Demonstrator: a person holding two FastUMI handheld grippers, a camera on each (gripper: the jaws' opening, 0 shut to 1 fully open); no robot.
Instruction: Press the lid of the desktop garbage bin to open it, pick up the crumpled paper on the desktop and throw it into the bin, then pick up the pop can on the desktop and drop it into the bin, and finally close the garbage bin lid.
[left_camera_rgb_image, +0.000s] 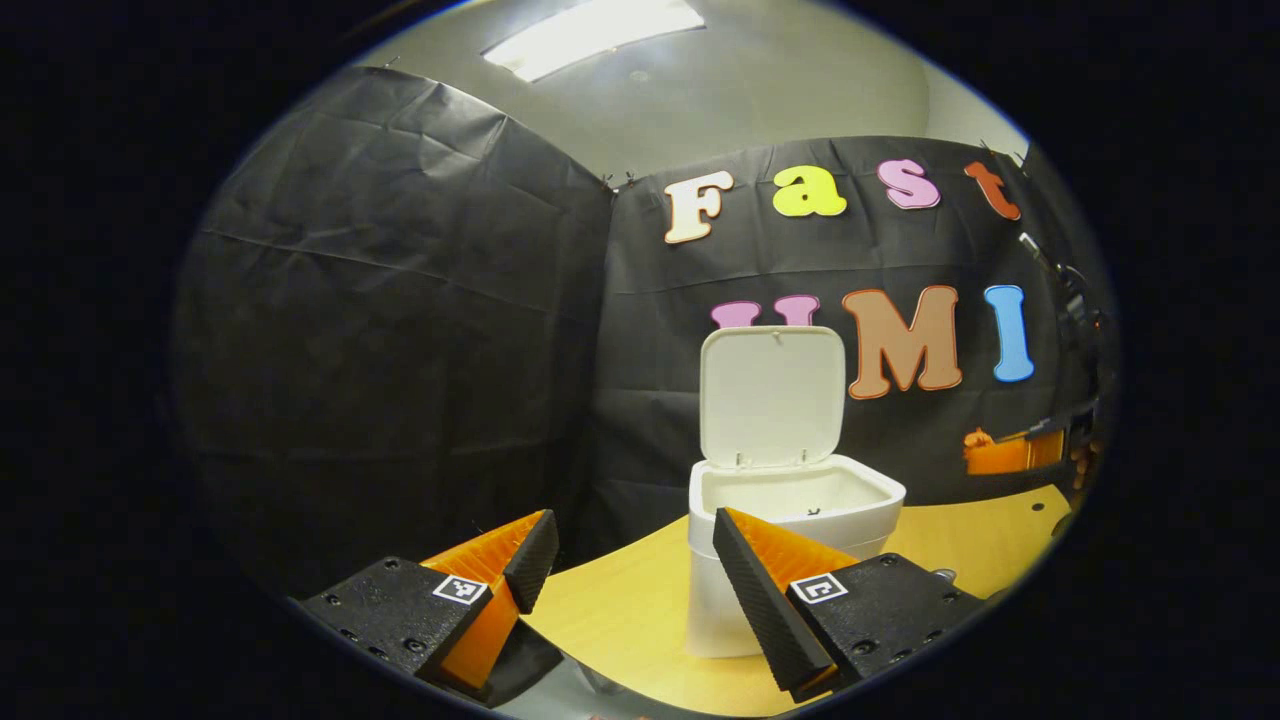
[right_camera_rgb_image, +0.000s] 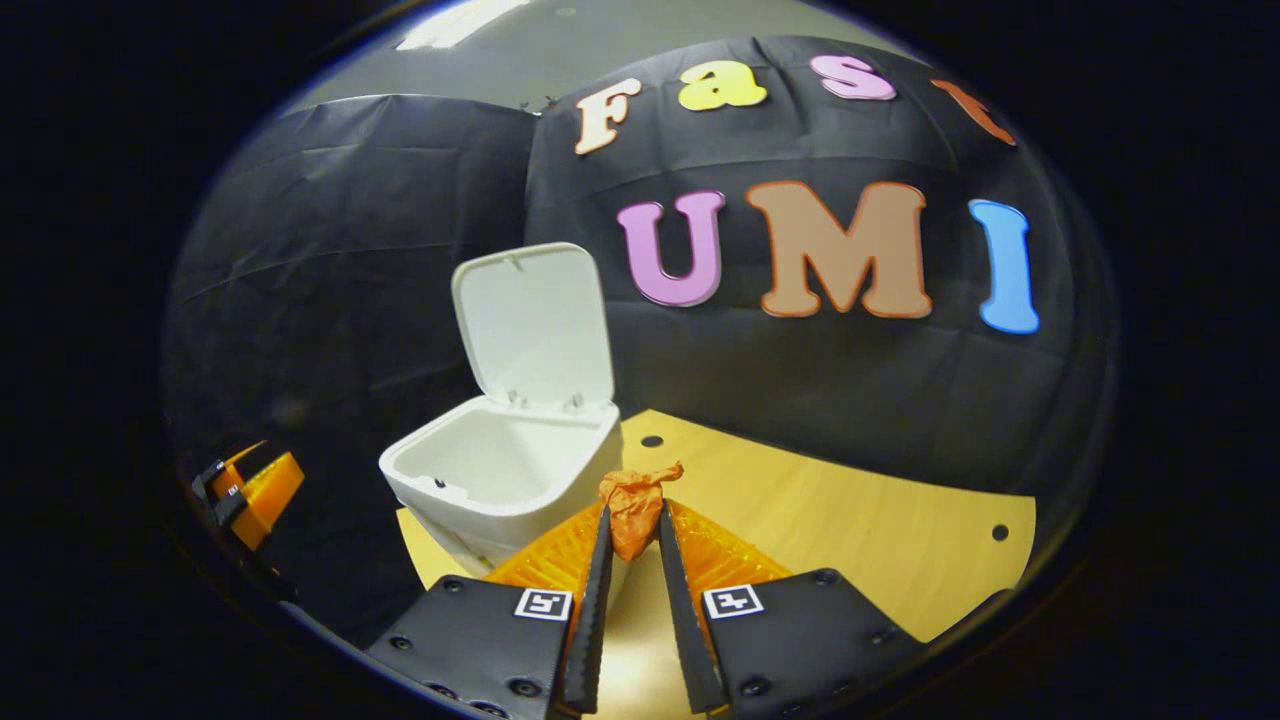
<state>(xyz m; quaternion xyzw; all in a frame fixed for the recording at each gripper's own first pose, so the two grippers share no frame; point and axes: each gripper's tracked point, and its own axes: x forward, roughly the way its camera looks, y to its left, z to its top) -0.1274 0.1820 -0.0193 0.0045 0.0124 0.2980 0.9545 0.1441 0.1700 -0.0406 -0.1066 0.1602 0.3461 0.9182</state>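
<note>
The right gripper (right_camera_rgb_image: 632, 540) pinches the crumpled paper (right_camera_rgb_image: 636, 505) beside the open bin (right_camera_rgb_image: 500, 485), the left gripper (left_camera_rgb_image: 625, 570) hangs open; released early, the paper may miss the bin.

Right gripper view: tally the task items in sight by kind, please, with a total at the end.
Garbage bin, white, lid standing open: 1
Crumpled paper, orange, pinched between the right gripper fingers, beside the bin: 1
Total: 2
</note>
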